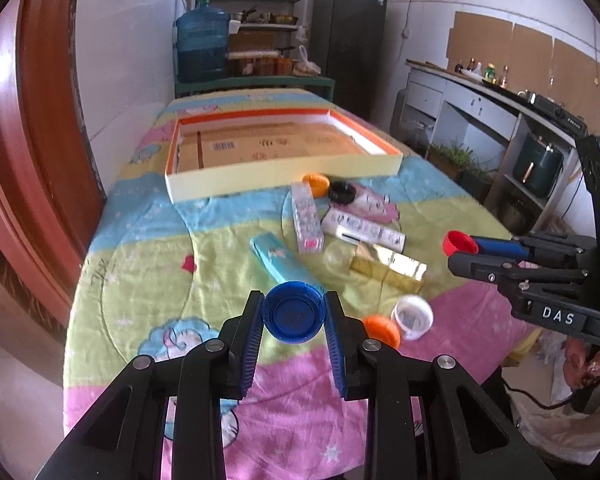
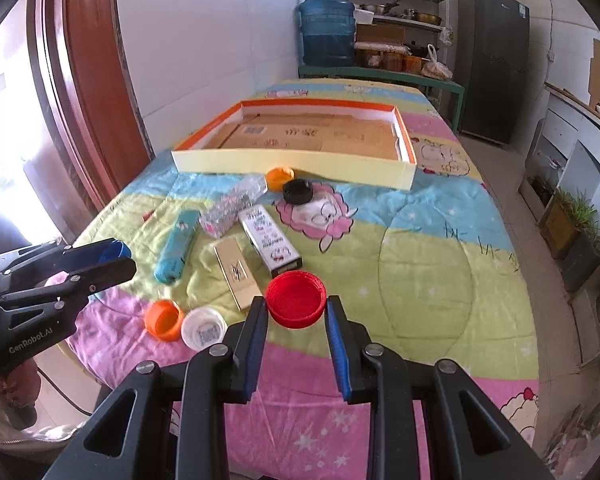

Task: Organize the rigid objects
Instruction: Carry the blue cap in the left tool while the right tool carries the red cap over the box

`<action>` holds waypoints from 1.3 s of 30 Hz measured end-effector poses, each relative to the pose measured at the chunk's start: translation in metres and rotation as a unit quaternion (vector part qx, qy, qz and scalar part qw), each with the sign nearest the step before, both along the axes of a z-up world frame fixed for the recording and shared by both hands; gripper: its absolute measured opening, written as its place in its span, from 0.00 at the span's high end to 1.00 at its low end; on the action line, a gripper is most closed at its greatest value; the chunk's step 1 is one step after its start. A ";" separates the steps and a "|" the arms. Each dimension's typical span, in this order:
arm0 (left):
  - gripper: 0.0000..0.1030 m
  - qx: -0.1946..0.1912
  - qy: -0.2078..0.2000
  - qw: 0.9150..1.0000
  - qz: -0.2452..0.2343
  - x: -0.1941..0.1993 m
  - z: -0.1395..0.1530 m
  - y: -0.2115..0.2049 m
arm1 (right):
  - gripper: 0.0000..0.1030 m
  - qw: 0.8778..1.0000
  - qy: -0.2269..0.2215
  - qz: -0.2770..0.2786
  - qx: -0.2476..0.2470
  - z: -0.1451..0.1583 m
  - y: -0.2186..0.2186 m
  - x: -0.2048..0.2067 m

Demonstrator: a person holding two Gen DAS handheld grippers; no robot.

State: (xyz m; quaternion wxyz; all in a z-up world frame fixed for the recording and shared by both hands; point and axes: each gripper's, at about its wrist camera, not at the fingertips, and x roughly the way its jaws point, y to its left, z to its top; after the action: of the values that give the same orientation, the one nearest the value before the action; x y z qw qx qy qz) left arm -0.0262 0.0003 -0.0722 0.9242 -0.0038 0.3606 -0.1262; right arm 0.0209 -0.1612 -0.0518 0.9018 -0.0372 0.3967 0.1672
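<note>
Caps first: my left gripper is clamped on the blue cap, pads pressing its rim from both sides, open side facing me, and it's up off the blanket. My right gripper has the red cap pinched the same way, raised above the blanket. Landmark is the shallow cardboard tray with the orange rim, sitting at the far end of the table. Right against the tray's near wall lie an orange cap and a black cap. Closer to me from the tray: a clear plastic box, a white printed box, a teal box and a gold box, all lying flat and bunched together. Farthest from the tray, near the table's front edge, a second orange cap sits touching a white cap. Nothing loose shows inside the tray, only its cardboard floor.
</note>
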 end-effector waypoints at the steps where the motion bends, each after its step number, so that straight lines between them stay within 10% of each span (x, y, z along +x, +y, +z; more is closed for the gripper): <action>1: 0.71 0.000 -0.002 1.000 0.000 0.001 0.003 0.000 | 0.71 1.000 -0.002 0.000 0.001 0.002 0.000 0.001; 26: 0.71 -0.014 -0.029 0.998 0.053 0.117 0.089 0.024 | 0.71 0.997 -0.075 0.004 0.005 0.065 -0.003 0.077; 39: 0.71 -0.021 0.010 0.997 0.078 0.209 0.075 0.026 | 0.71 0.999 -0.041 0.027 0.018 0.058 0.003 0.164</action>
State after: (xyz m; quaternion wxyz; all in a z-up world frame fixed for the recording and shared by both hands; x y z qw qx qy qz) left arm 0.1824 0.0259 0.0029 0.9273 -0.0527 0.3655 -0.0616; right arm 0.1849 -0.1586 0.0063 0.9129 -0.0387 0.3555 0.1969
